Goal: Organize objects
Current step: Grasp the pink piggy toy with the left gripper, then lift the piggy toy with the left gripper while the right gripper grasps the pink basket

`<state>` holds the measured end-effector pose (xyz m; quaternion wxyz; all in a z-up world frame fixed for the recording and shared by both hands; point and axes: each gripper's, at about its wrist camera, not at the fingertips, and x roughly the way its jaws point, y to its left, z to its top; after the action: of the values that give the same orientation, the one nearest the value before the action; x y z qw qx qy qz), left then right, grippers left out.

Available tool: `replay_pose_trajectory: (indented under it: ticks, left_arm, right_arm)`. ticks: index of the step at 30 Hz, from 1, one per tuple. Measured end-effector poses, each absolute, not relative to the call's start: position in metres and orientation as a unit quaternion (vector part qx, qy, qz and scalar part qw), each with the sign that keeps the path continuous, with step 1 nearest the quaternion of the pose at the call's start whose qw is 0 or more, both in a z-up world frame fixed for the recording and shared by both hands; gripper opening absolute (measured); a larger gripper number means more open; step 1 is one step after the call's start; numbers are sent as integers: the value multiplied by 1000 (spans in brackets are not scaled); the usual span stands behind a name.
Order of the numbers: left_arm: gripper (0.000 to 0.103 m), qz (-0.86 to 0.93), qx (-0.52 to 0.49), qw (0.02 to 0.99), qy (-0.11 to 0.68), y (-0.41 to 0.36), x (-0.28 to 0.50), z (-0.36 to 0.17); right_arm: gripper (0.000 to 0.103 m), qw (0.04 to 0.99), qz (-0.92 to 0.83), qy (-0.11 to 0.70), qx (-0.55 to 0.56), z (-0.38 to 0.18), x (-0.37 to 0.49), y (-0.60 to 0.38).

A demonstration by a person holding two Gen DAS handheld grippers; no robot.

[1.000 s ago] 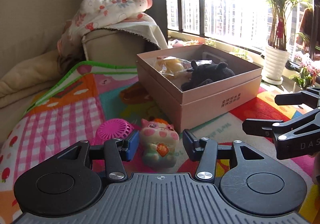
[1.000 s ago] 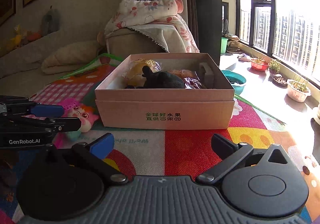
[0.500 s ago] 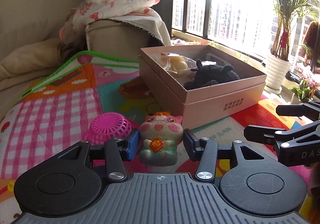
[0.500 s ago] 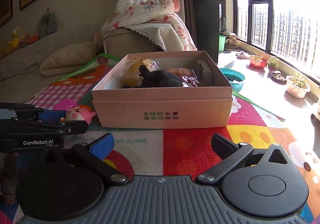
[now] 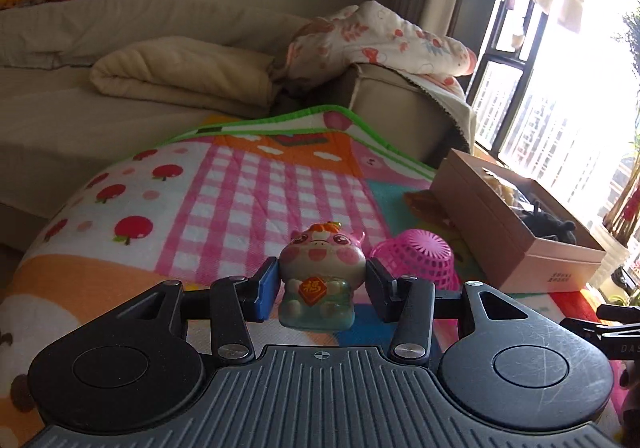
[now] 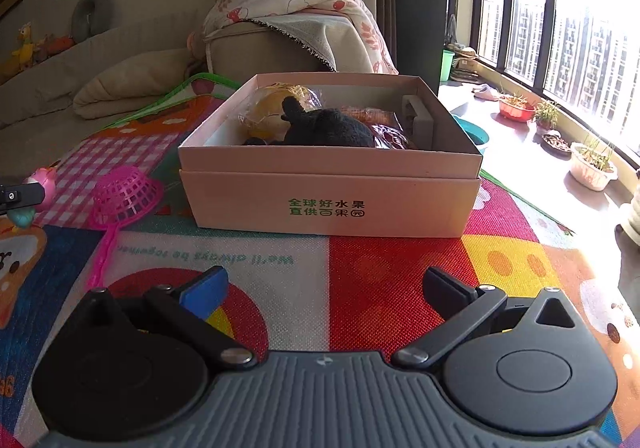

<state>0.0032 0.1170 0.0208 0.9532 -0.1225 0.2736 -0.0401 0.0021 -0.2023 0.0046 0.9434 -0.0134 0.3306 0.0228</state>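
Pig figurine sits between my left gripper pads, blue pad on one flank, black pad on the other, both touching or nearly so at the belly. I read it as pinched, and it looks lifted off the play mat, though I can't confirm the gap under the base. In the right wrist view only a sliver of it shows at the far left edge.

Handling guess: glossy hard shell, probably hollow plastic or ceramic, so light, stiff, slippery. The rounded belly is a poor seat for flat pads and could squirt out or rotate. Better to hold low on the wider translucent base, or across the cheeks, with moderate squeeze in case it's ceramic.

Right gripper is spread wide, holding nothing, hovering over the mat facing the pink box.

Box is open and already holds a black plush and bagged items; free space looks tight. Pink strainer lies on the mat between figurine and box, near the likely path.
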Motion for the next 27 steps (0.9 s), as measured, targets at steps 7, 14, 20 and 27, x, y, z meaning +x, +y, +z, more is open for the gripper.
replay_pose_trajectory:
  ticks: [7, 14, 20, 27]
  left_arm:
    - [51, -37, -146, 948, 281, 132, 4, 8]
    - [52, -38, -154, 947, 278, 134, 1, 7]
    - [52, -43, -173, 944, 277, 139, 1, 5]
    - [52, -47, -185, 942, 276, 142, 2, 4]
  right_arm:
    - [103, 934, 79, 343, -58, 8, 2, -158]
    - [103, 921, 156, 343, -102, 11, 24, -75]
    - [103, 910, 176, 355, -124, 9, 61, -30]
    - [96, 906, 166, 375, -109, 5, 87, -22]
